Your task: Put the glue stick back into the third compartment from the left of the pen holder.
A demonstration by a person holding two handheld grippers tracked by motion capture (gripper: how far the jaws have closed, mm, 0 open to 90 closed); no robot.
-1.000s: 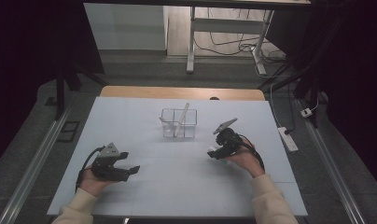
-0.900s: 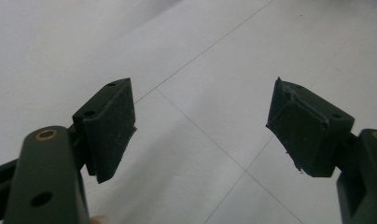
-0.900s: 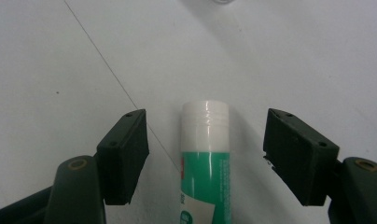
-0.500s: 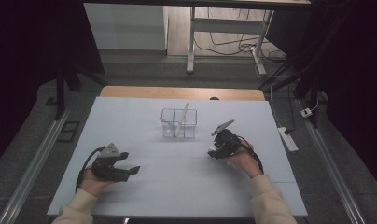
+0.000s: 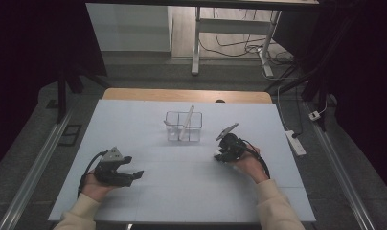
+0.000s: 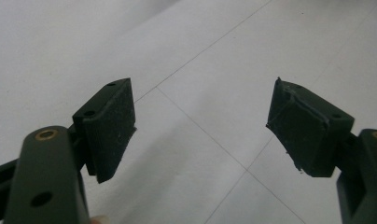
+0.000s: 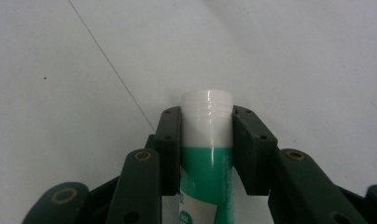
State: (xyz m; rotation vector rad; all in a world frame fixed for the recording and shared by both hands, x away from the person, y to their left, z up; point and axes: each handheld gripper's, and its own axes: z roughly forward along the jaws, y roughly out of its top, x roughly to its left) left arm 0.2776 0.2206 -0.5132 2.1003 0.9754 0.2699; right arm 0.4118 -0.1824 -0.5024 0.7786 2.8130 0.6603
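Right now your right gripper [image 7: 207, 140] is clamped on a green-and-white tube [image 7: 207, 154], both jaws pressing the tube's sides just below its white ribbed cap end, which sticks out past the jaw tips toward the pale table [image 7: 60, 70]. In the high view that right gripper [image 5: 223, 152] sits low over the table [image 5: 134, 124] on its right half, just in front and to the right of the clear container [image 5: 183, 126], near it but not touching; the tube is too small there to make out. The container is divided into compartments, and a pale stick-like item [image 5: 186, 122] leans tilted in it, though you cannot tell from here which compartment it stands in. Your left gripper [image 6: 200, 126] is spread wide with nothing between its pads [image 6: 114, 121], looking down on bare table surface crossed by thin seam lines. In the high view the left gripper [image 5: 129, 173] rests near the table's front left, its grey three-cornered plate on top, well apart from the container and from your other hand [image 5: 249, 165].
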